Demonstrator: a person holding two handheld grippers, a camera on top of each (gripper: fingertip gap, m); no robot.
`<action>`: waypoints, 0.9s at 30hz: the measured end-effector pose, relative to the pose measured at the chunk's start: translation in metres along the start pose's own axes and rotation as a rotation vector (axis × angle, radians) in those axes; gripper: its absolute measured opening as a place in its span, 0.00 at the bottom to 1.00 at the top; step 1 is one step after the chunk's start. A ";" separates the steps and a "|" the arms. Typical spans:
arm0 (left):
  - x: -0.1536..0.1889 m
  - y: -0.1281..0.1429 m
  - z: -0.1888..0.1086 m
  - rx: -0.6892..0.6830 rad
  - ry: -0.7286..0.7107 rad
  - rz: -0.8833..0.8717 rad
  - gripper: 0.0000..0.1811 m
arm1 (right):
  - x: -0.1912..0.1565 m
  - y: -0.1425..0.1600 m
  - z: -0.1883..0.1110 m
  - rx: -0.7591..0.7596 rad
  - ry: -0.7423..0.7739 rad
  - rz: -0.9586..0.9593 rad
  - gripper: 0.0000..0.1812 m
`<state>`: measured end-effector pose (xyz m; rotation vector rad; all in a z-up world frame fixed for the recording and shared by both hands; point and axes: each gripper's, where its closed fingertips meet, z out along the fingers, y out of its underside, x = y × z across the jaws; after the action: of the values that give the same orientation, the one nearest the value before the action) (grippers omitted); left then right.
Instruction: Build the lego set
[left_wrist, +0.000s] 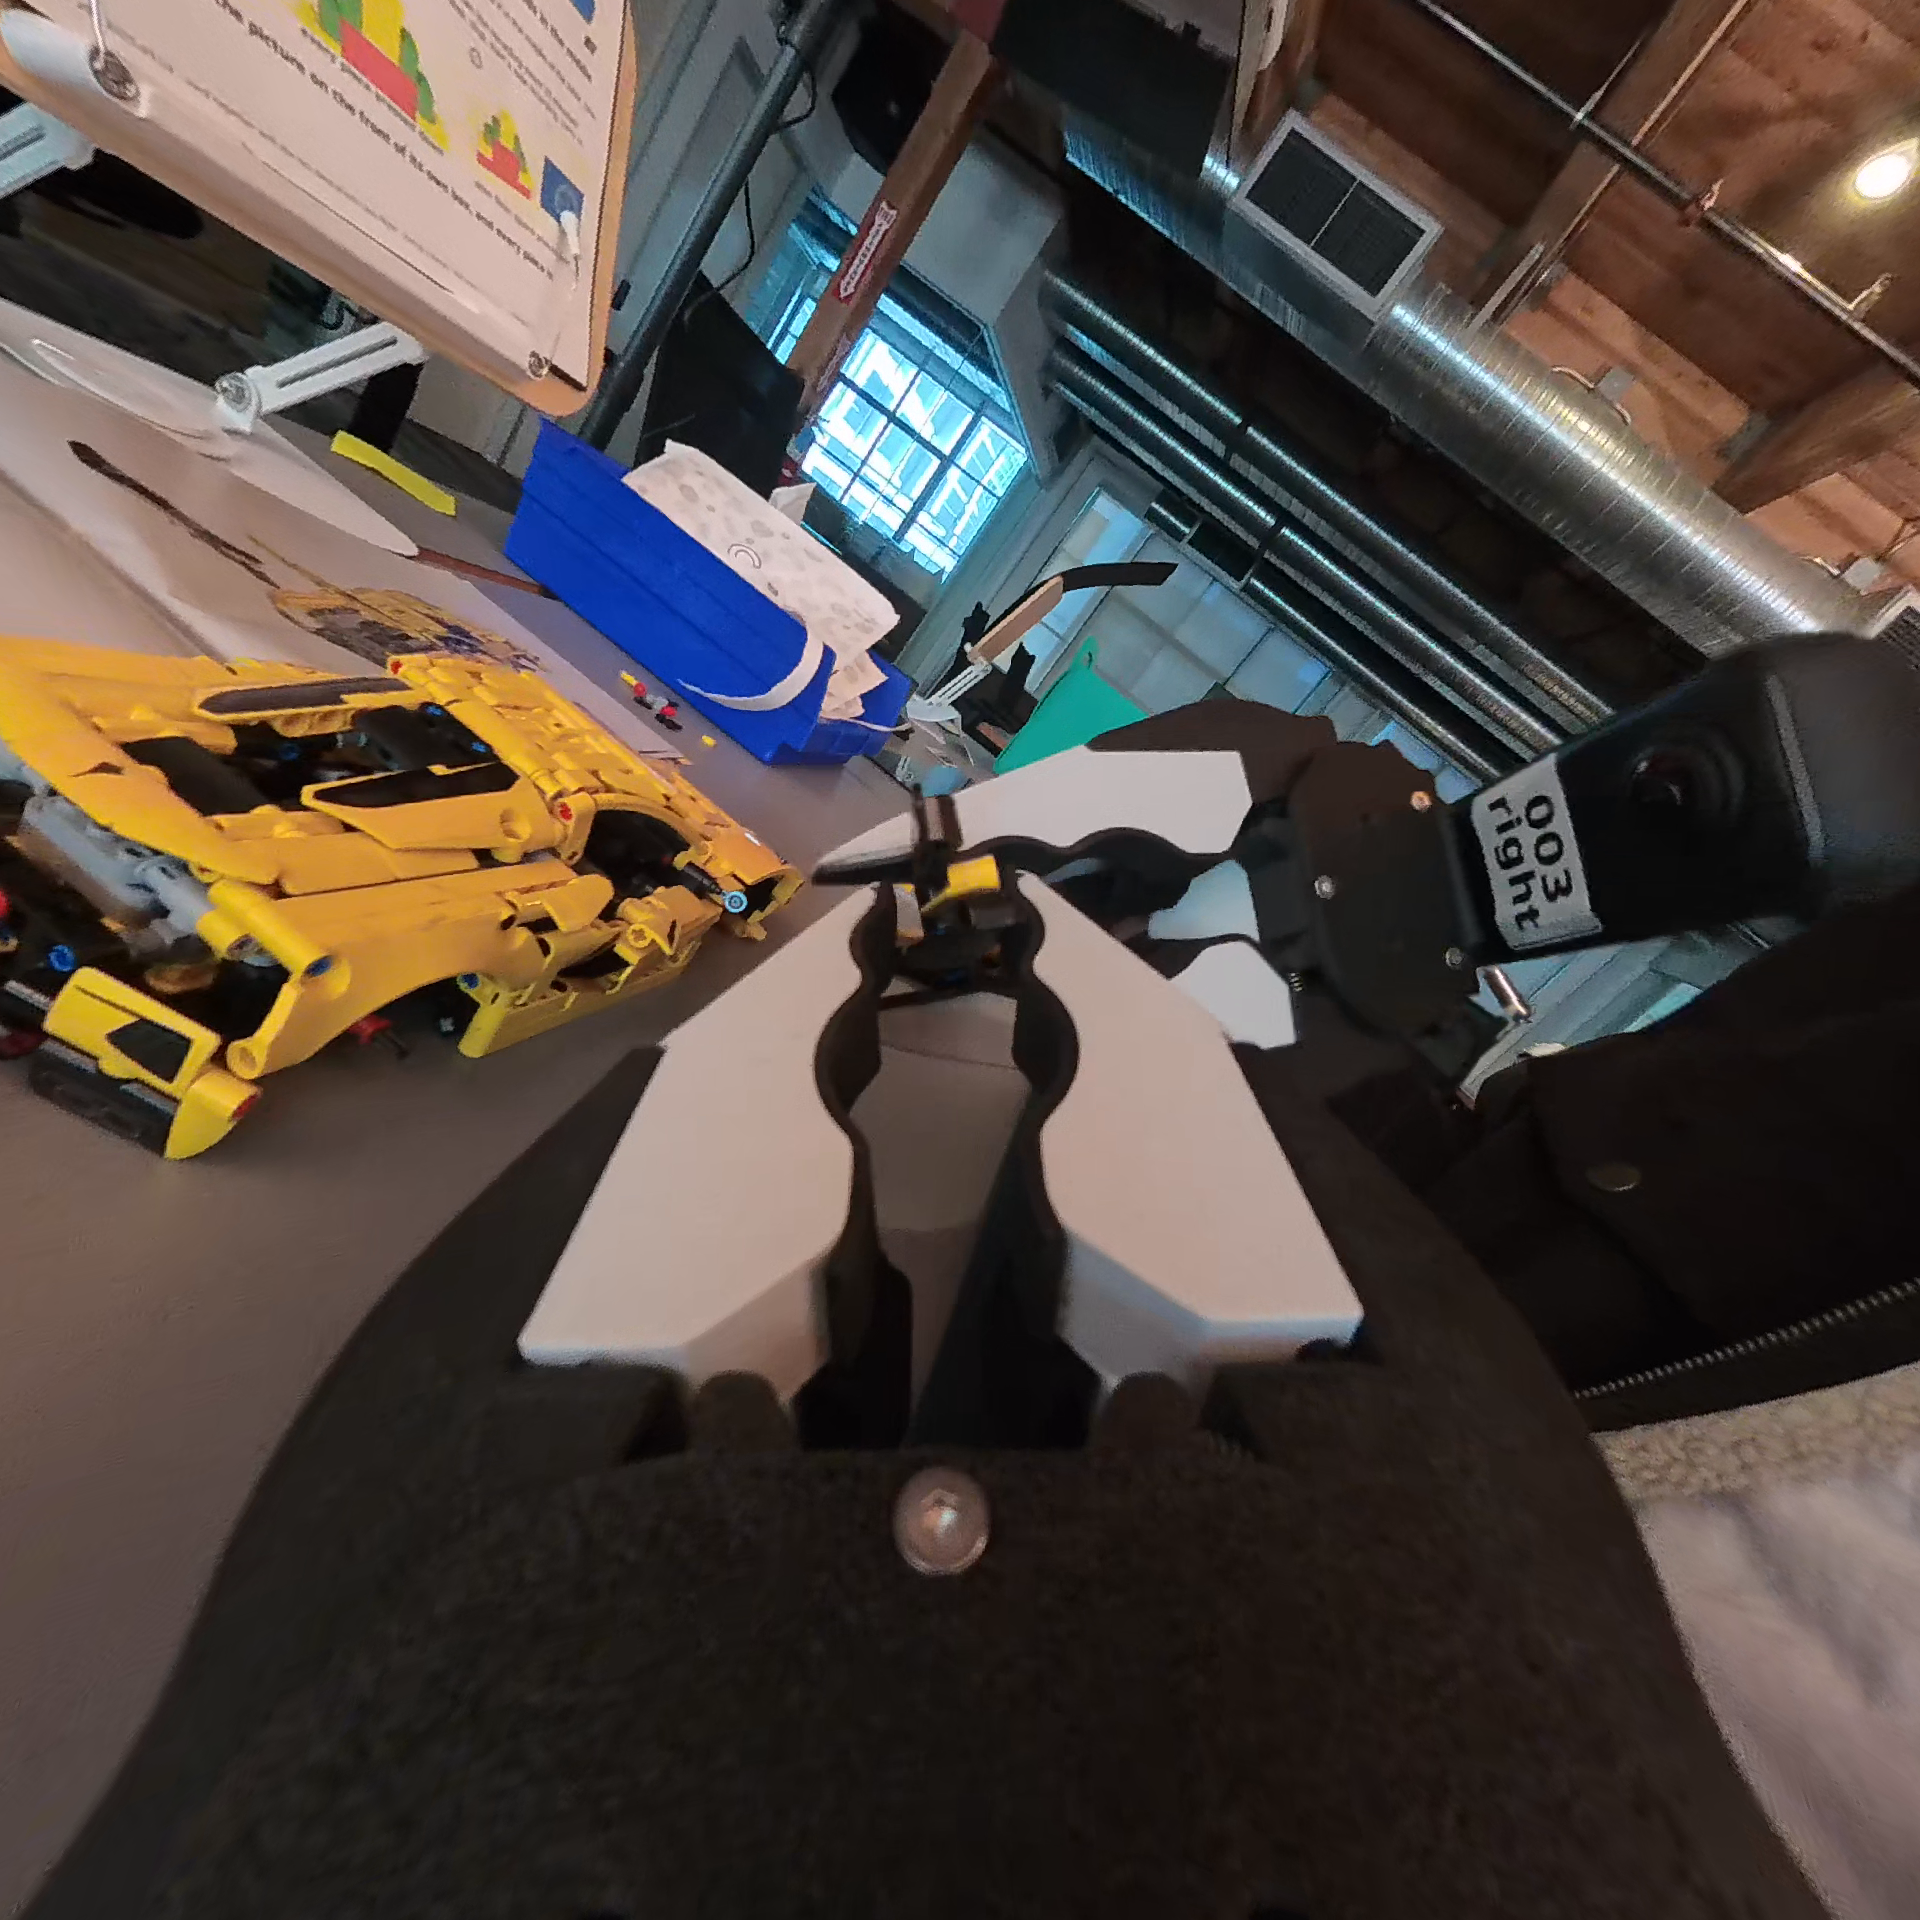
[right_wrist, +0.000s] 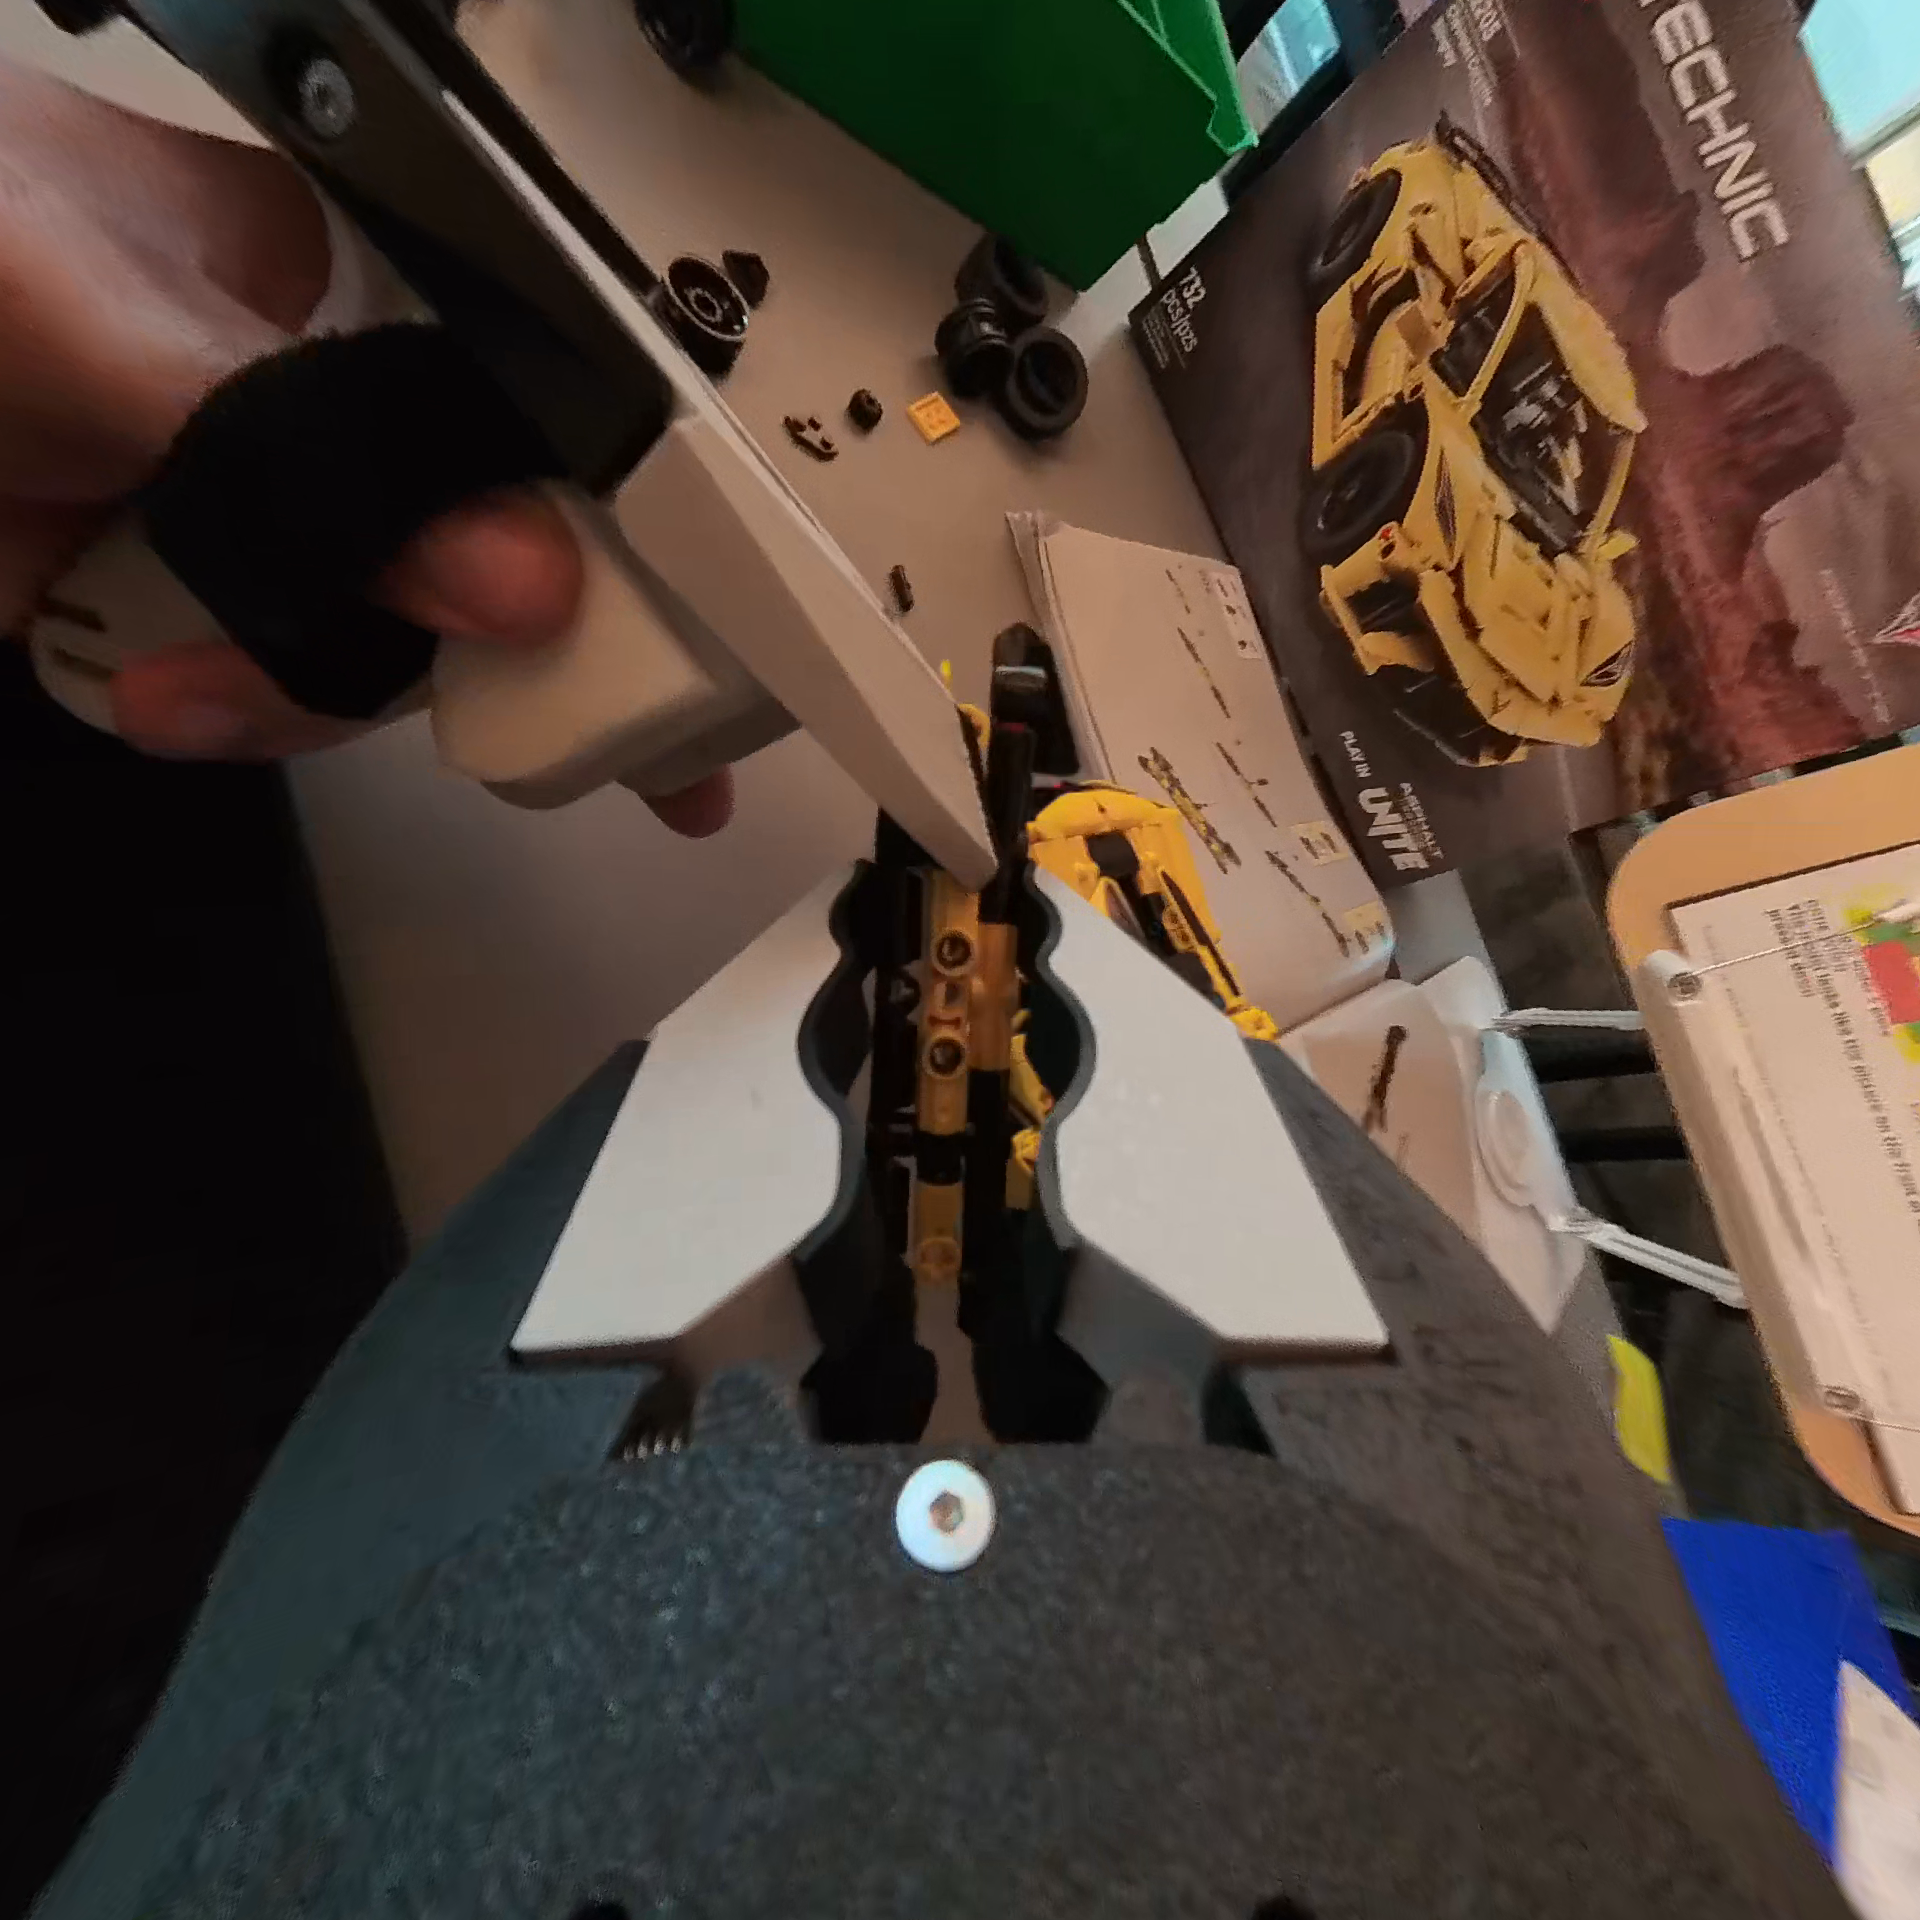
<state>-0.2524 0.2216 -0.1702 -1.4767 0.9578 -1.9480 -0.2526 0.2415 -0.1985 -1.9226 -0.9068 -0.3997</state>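
Your right hand-held gripper (right_wrist: 940, 1049) is clenched on a yellow-and-black subassembly (right_wrist: 951, 1039), long axis running along its fingers. Your left hand-held gripper (left_wrist: 940, 914) pinches the far end. The car body (left_wrist: 343, 862) lies left on the surface (left_wrist: 208, 1299) (box (right_wrist: 1558, 416) bears writing, not transcribed).

White wavy-edged fingers (left_wrist: 717, 1132) on black felt-covered grippers (left_wrist: 940, 914), silver centre screws (left_wrist: 940, 1532)
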 end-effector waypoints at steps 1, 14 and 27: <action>-0.001 0.001 0.000 -0.004 -0.006 -0.002 0.11 | -0.001 0.001 0.001 0.001 -0.018 0.017 0.14; -0.009 -0.012 -0.007 0.069 -0.025 -0.041 0.10 | 0.002 0.022 -0.017 -0.053 -0.098 0.129 0.25; -0.005 -0.005 -0.002 0.029 -0.024 -0.006 0.10 | -0.001 0.018 -0.015 -0.037 -0.117 0.090 0.14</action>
<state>-0.2532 0.2288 -0.1692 -1.4855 0.9124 -1.9365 -0.2387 0.2225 -0.2029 -2.0298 -0.8894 -0.2545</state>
